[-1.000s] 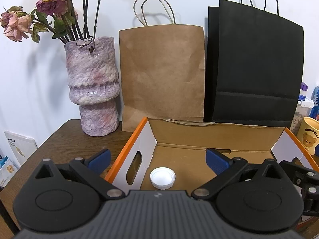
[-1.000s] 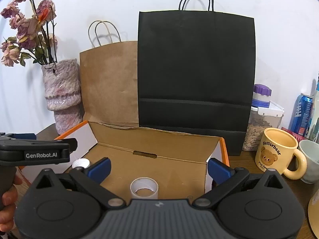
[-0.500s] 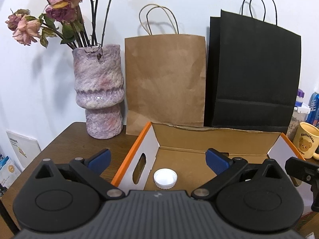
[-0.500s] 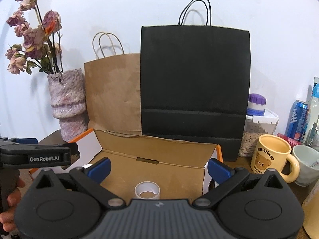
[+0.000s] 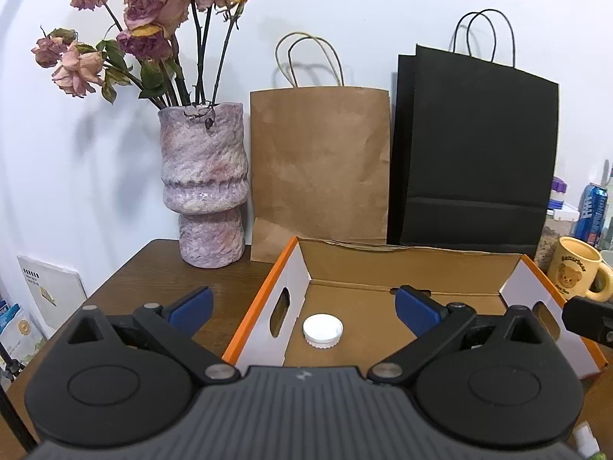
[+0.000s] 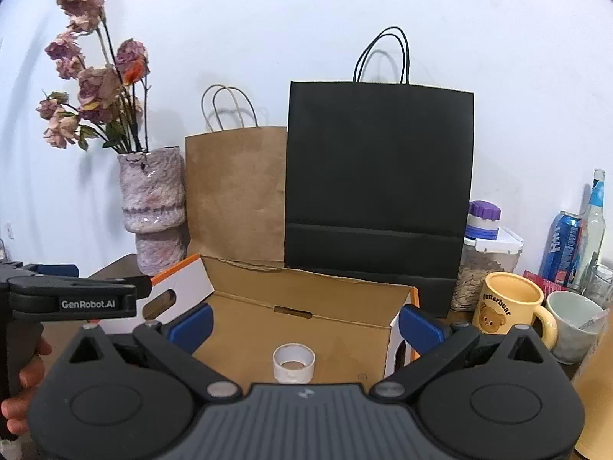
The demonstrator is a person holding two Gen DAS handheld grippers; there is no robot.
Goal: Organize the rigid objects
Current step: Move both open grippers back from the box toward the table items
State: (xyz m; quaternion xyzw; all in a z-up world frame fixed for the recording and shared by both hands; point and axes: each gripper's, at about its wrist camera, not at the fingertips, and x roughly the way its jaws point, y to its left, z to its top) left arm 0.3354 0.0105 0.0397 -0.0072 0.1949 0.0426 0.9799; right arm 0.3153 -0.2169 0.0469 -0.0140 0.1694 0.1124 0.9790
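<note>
Cap (image 5: 323, 331) sits flat in the box (image 5: 291, 287) near its left wall, ring (image 6: 293, 362) upright nearer the middle, so they're stowed. Both grippers, left (image 5: 302, 302) and right (image 6: 305, 324), hang open and empty.

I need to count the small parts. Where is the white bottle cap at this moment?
In the left wrist view, the white bottle cap lies on the cardboard box floor, near its left wall with the handle slot.

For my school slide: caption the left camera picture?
Open left gripper above round white plastic cap inside orange-edged cardboard box.
</note>
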